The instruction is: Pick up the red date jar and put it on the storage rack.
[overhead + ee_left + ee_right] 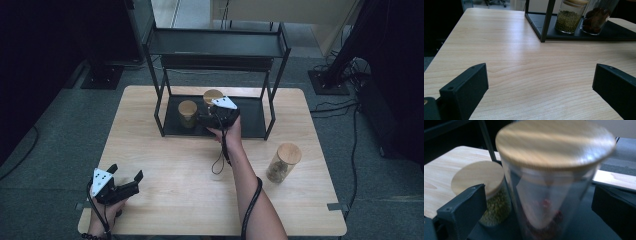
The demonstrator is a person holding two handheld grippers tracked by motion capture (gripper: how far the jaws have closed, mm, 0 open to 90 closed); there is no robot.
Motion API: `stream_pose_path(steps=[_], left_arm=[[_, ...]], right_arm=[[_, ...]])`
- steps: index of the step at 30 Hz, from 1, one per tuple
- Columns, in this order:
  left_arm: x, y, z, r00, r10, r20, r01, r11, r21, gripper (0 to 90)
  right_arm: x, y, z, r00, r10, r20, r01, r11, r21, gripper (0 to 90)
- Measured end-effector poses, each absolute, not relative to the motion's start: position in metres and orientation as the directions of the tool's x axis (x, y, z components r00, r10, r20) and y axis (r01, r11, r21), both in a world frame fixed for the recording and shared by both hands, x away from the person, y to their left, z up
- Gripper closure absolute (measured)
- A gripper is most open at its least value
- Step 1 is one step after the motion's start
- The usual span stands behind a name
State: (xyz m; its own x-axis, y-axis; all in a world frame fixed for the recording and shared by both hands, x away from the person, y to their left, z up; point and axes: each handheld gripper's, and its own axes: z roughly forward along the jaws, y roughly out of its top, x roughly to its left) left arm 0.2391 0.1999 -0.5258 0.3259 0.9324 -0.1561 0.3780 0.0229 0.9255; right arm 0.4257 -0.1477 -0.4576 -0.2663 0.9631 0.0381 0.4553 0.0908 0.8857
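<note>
A glass jar with a wooden lid and dark red contents [212, 95] [554, 152] stands on the lower shelf of a black rack [252, 117]. My right gripper [210, 111] [539, 195] is open, one jaw on each side of this jar, with gaps showing; the jar looks blurred up close. To its left stands a second lidded jar of green beans [187, 112] [477, 177]. Over the table's front left corner my left gripper [126, 171] [540, 75] is open and holds nothing. Its view shows both jars far off, the green-bean jar [569, 18] and the dark-red jar [596, 21].
A third lidded jar [283, 162] with brownish contents stands on the wooden table [165, 165] at the right, outside the rack. The rack's upright posts [547, 20] and its upper shelf [215, 42] frame the lower shelf. Cables lie on the floor at the right.
</note>
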Motion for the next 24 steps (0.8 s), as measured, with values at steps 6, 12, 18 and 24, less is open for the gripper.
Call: stream_pose_path(steps=[6, 12, 18, 24], left_arm=[[0.239, 0.201, -0.526, 0.324, 0.932, -0.164, 0.378, 0.031, 0.925, 0.4], [0.239, 0.200, -0.526, 0.325, 0.932, -0.159, 0.377, 0.026, 0.926, 0.4], [0.239, 0.200, -0.526, 0.326, 0.932, -0.156, 0.378, 0.023, 0.926, 0.4], [0.239, 0.200, -0.526, 0.327, 0.932, -0.155, 0.377, 0.022, 0.926, 0.4]], right_arm=[[0.415, -0.152, -0.467, -0.278, 0.960, 0.027, 0.456, 0.107, 0.884, 0.0], [0.405, -0.154, -0.477, -0.282, 0.959, 0.028, 0.460, 0.109, 0.881, 0.0], [0.396, -0.153, -0.485, -0.294, 0.956, 0.019, 0.459, 0.124, 0.880, 0.0], [0.386, -0.153, -0.494, -0.300, 0.954, 0.013, 0.457, 0.131, 0.880, 0.0]])
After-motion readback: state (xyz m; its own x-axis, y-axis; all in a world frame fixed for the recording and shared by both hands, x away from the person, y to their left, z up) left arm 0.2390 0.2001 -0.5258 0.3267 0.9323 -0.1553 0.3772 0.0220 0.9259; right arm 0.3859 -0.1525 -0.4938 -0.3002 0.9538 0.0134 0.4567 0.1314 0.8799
